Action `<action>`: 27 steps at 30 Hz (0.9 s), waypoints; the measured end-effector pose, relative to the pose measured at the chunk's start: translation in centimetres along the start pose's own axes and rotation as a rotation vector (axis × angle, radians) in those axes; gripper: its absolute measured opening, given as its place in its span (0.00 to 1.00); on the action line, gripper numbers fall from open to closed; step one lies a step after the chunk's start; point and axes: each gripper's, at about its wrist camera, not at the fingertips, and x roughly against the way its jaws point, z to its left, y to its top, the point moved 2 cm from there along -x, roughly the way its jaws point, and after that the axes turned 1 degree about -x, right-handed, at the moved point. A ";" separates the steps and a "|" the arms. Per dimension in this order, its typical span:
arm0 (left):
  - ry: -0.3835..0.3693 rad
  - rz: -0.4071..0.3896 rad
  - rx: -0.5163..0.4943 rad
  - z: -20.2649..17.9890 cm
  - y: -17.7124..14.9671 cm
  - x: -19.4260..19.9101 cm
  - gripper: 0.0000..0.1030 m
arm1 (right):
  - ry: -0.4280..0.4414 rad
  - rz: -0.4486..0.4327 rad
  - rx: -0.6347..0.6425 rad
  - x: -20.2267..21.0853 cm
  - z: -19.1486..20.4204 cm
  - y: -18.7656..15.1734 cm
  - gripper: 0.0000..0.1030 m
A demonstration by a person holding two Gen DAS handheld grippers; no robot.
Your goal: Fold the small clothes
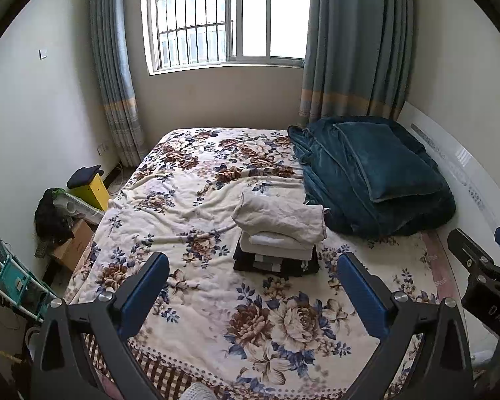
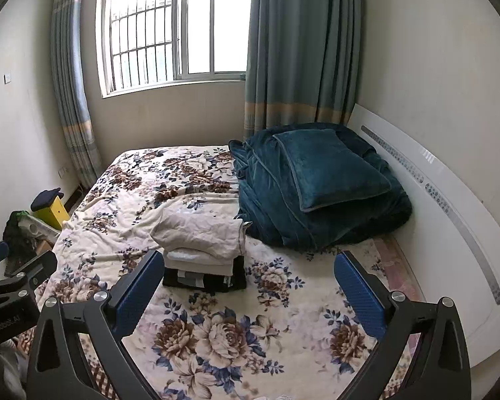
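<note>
A stack of folded clothes (image 1: 278, 240) sits on the floral bedspread (image 1: 190, 200), with a beige garment (image 1: 283, 218) on top, white pieces under it and a black piece at the bottom. The stack shows in the right wrist view (image 2: 203, 253) too. My left gripper (image 1: 253, 286) is open and empty, held above the bed short of the stack. My right gripper (image 2: 250, 286) is open and empty, also short of the stack and to its right. Part of the right gripper appears at the left wrist view's right edge (image 1: 483, 266).
A folded teal blanket with a pillow (image 1: 376, 176) lies at the head of the bed by the white headboard (image 2: 450, 200). A yellow box (image 1: 90, 190), a cardboard box (image 1: 73, 246) and a teal rack (image 1: 13, 283) stand on the floor left of the bed.
</note>
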 end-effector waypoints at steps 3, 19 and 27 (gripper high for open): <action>0.002 0.002 0.003 0.0 0.1 -0.1 1.00 | 0.007 0.001 0.005 -0.2 0.1 0.1 1.00; 0.001 0.003 0.013 0.1 -0.3 0.1 1.00 | 0.012 0.009 0.024 -0.2 0.7 -0.2 1.00; 0.000 -0.002 0.010 0.2 -0.1 -0.1 1.00 | 0.020 0.014 0.021 -0.2 0.7 -0.2 1.00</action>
